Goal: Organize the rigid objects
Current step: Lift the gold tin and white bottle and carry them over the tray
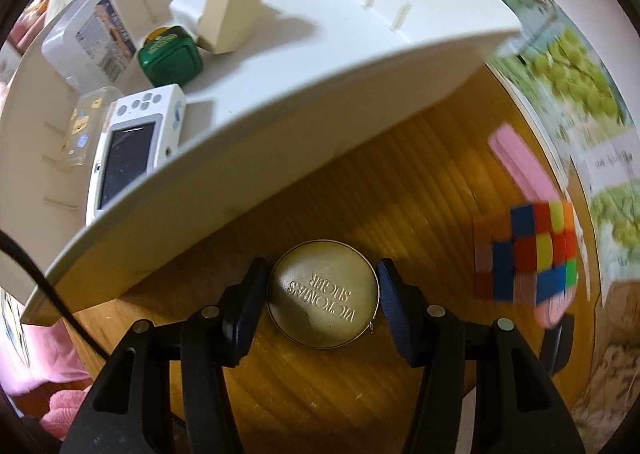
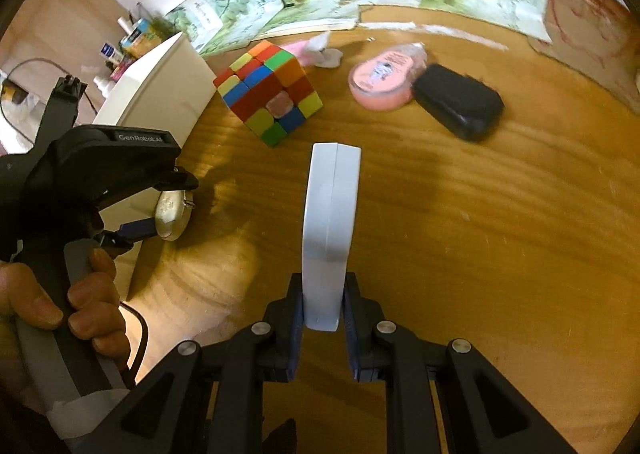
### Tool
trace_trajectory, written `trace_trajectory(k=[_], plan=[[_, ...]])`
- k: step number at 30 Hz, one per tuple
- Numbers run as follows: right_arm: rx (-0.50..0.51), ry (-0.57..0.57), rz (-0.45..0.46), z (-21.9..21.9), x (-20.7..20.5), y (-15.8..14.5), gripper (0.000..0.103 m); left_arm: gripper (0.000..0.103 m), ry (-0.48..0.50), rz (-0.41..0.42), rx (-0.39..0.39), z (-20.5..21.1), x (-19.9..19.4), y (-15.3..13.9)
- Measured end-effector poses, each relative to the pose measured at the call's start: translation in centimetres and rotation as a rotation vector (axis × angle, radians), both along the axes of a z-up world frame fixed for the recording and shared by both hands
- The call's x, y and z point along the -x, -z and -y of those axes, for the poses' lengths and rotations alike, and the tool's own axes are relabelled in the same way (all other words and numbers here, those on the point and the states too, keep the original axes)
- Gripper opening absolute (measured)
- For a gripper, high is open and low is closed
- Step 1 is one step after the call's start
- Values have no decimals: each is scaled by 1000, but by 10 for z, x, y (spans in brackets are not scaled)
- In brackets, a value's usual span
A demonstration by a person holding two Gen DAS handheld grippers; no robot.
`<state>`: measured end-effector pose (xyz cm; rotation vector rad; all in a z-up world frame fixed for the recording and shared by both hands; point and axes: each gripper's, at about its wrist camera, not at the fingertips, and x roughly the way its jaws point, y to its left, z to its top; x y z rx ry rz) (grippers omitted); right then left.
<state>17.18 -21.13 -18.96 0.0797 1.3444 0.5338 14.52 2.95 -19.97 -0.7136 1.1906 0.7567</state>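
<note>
Partway: several items already in white bin [image 1: 280,66]. Left gripper [image 1: 322,294] jaws clamped on round tin [image 1: 323,296], right gripper [image 2: 323,318] jaws gripping white slab [image 2: 330,222]. Cube [image 2: 268,88], pink case [image 2: 382,84], black box [image 2: 460,102] left on desk [image 2: 500,234].

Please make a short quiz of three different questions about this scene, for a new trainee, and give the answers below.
1. True or false: the right gripper is shut on a flat white case.
2. Which thing sits between the left gripper's fingers? A) puzzle cube B) round metal tin C) green box
3. Fill in: the handheld game console lies inside the white ____.

Key
1. True.
2. B, the round metal tin; the puzzle cube stands on the wooden table.
3. Tray.
</note>
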Motion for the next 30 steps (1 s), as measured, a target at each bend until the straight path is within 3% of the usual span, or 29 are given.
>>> trace_trajectory(k=[8, 16, 23, 30], plan=[[-52, 119, -51, 23, 12, 1, 18, 58, 125, -45, 20, 38, 7, -2], [-132, 232, -98, 44, 26, 4, 18, 58, 240, -76, -40, 61, 19, -15], [-202, 320, -109, 59, 35, 4, 18, 58, 312, -14, -95, 71, 24, -48], [-221, 335, -76, 52, 42, -6, 18, 58, 393, 96, -170, 75, 29, -88]])
